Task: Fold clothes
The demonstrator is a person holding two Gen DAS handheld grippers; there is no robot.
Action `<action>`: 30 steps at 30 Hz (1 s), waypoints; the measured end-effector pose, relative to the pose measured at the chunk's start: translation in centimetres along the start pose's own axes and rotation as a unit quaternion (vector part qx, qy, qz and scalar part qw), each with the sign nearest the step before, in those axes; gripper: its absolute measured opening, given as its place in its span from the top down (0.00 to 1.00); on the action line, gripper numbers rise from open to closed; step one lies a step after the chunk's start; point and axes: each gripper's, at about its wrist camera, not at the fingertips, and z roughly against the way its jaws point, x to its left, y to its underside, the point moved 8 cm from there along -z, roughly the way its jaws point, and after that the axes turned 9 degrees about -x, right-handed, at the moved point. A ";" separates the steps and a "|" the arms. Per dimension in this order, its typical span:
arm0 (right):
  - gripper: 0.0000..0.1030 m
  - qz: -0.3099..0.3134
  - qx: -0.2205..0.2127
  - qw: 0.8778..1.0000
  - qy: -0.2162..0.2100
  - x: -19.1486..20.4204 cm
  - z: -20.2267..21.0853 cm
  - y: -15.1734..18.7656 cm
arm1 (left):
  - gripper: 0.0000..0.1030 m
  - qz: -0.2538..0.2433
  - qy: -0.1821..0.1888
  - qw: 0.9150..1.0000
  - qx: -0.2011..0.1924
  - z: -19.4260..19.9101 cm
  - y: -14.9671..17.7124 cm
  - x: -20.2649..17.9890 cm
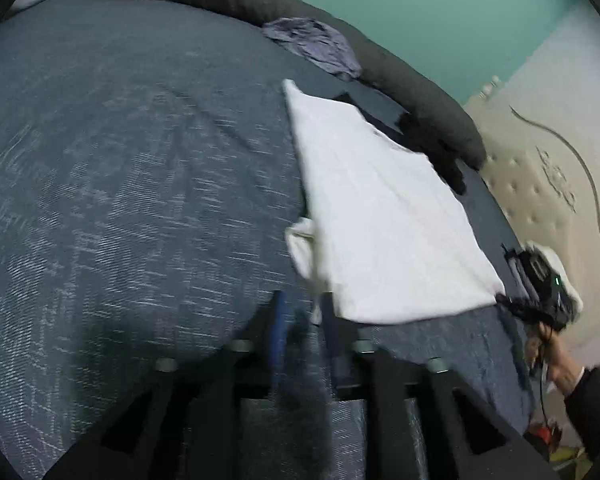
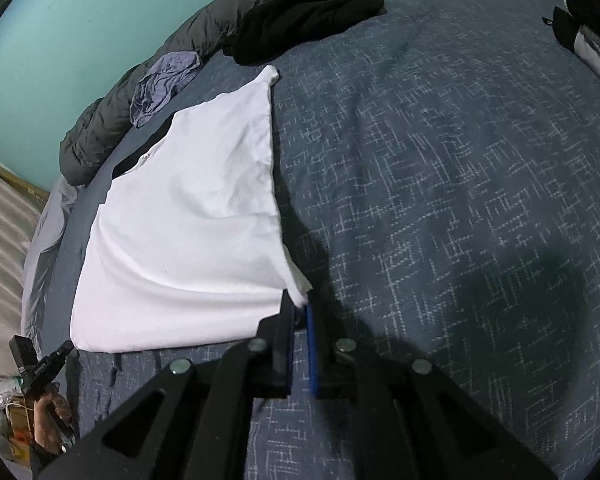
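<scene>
A white T-shirt (image 2: 180, 216) lies folded lengthwise on the blue bedspread (image 2: 460, 200). The right tongs (image 2: 299, 308) pinch its near hem corner, likely to draw it taut. The left tongs (image 1: 304, 312) stand slightly parted beside the other corner (contact blurred), holding nothing certain.

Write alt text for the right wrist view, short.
The right gripper pinches the near corner of a folded white shirt lying on a blue patterned bedspread. A black garment, a crumpled lavender cloth and a grey duvet lie beyond, and the left gripper shows at lower left.
</scene>
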 end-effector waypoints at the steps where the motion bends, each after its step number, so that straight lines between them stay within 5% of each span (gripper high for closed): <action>1: 0.95 0.000 0.000 1.000 0.000 0.0 0.0 0.0 | 0.59 -0.014 0.005 1.000 0.005 -0.2 0.2 -0.6; 8: 0.95 -0.002 -0.002 1.000 -0.001 0.2 0.2 -0.1 | 0.64 -0.072 -0.028 0.996 0.039 -2.0 1.9 -1.2; 10: 0.95 0.000 -0.002 1.000 -0.002 0.3 0.2 -0.2 | 0.89 -0.085 -0.042 0.995 0.040 -2.3 1.8 -1.0; 12: 0.95 0.001 -0.002 1.000 -0.002 0.3 0.2 -0.2 | 0.98 -0.085 -0.036 0.995 0.041 -2.5 1.8 -1.1; 25: 0.95 -0.010 -0.005 1.000 0.001 -0.3 0.1 -0.4 | 0.98 -0.098 -0.058 0.993 0.038 -1.6 1.6 -0.7; 30: 0.82 -0.024 0.001 0.999 0.032 -1.5 0.2 -0.4 | 0.97 -0.088 -0.054 0.994 0.043 -1.5 1.7 -0.4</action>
